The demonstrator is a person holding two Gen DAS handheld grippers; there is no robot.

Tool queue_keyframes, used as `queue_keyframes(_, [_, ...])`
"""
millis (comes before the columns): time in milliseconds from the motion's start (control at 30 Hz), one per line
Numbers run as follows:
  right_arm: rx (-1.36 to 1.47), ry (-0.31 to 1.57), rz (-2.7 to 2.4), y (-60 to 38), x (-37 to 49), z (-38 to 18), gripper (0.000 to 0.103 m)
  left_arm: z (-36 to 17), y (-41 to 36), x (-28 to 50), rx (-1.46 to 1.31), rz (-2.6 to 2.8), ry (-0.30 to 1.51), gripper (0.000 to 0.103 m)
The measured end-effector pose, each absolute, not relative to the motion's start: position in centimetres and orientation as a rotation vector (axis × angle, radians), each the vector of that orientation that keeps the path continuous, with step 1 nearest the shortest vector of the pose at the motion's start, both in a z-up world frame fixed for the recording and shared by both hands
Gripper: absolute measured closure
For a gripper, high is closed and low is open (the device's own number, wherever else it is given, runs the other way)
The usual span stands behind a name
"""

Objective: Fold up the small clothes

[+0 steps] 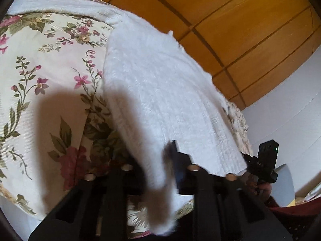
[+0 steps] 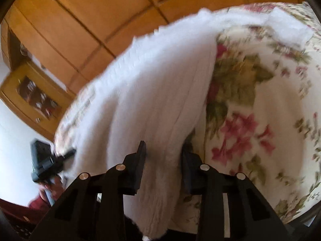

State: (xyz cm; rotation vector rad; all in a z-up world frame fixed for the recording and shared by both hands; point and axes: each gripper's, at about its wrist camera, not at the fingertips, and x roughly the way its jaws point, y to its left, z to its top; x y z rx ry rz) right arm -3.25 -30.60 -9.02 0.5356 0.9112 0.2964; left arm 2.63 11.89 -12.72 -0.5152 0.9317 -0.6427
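A white fluffy knit garment (image 1: 160,80) lies spread on a floral bedspread (image 1: 50,60), its near edge lifted off the bed. In the left wrist view my left gripper (image 1: 170,152) is shut on that near edge, and a fold of fabric hangs down over its fingers. In the right wrist view the same garment (image 2: 150,90) fills the gap of my right gripper (image 2: 163,150), with both pads against the cloth and a corner hanging below. Each gripper also shows in the other's view, at the garment's edge: the right gripper (image 1: 247,157) and the left gripper (image 2: 69,153).
A wooden wardrobe (image 1: 240,30) stands behind the bed, with a white wall (image 1: 291,110) beside it. A wooden glass-fronted cabinet (image 2: 36,98) is at the left of the right wrist view. A hand and dark red sleeve (image 1: 264,190) hold the right gripper. The bedspread (image 2: 260,100) extends beside the garment.
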Motion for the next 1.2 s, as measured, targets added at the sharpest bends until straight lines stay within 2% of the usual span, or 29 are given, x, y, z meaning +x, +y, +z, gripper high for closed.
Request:
queue_keyframes(67, [0.527, 0.912, 0.273, -30.8, -3.2, -8.7, 0.093, -12.3, 12.0, 2.4, -0.484, -0.617, 0.937, 0.096])
queue_keyframes(233, [0.54, 0.796, 0.251, -34.5, -4.8, -4.3, 0.095, -8.9, 14.1, 0.7, -0.454, -0.624, 0.866, 0.098])
queue_keyframes(367, [0.525, 0.773, 0.234, -36.9, -6.7, -2.6, 0.098, -7.6, 15.0, -1.2, -0.434, -0.638, 0.865, 0.098])
queue_keyframes(700, [0.482, 0.926, 0.132, -37.4, -7.3, -9.2, 0.096, -13.2, 13.1, -1.7, -0.323, -0.557, 0.985, 0.097])
queue_keyframes(733, [0.485, 0.922, 0.13, -37.4, -7.3, -9.0, 0.094, -13.1, 13.0, -1.8, -0.306, -0.556, 0.98, 0.094])
queue_keyframes(767, [0.487, 0.916, 0.128, -37.6, -7.3, -8.7, 0.086, -12.8, 13.0, -2.0, -0.289, -0.566, 0.973, 0.089])
queue_keyframes(833, [0.476, 0.883, 0.102, -38.2, -7.3, -7.7, 0.077, -12.3, 13.4, -2.4, -0.289, -0.581, 0.952, 0.061])
queue_keyframes(900, [0.45, 0.845, 0.074, -38.3, -6.9, -6.7, 0.067, -11.8, 14.1, -2.2, -0.339, -0.585, 0.925, 0.054])
queue_keyframes(1000, [0.413, 0.793, 0.046, -38.0, -5.8, -5.2, 0.06, -11.3, 15.8, -1.4, -0.436, -0.535, 0.89, 0.054])
queue_keyframes(1067, [0.379, 0.768, 0.035, -37.2, -4.2, -4.4, 0.058, -11.0, 16.8, -0.7, -0.484, -0.479, 0.862, 0.041])
queue_keyframes(1100, [0.367, 0.762, 0.033, -36.8, -3.7, -4.1, 0.058, -10.8, 17.2, -0.4, -0.494, -0.451, 0.852, 0.031])
queue_keyframes(1200, [0.337, 0.738, 0.035, -34.9, -0.4, -3.4, 0.055, -10.1, 18.4, 0.9, -0.521, -0.355, 0.811, 0.024])
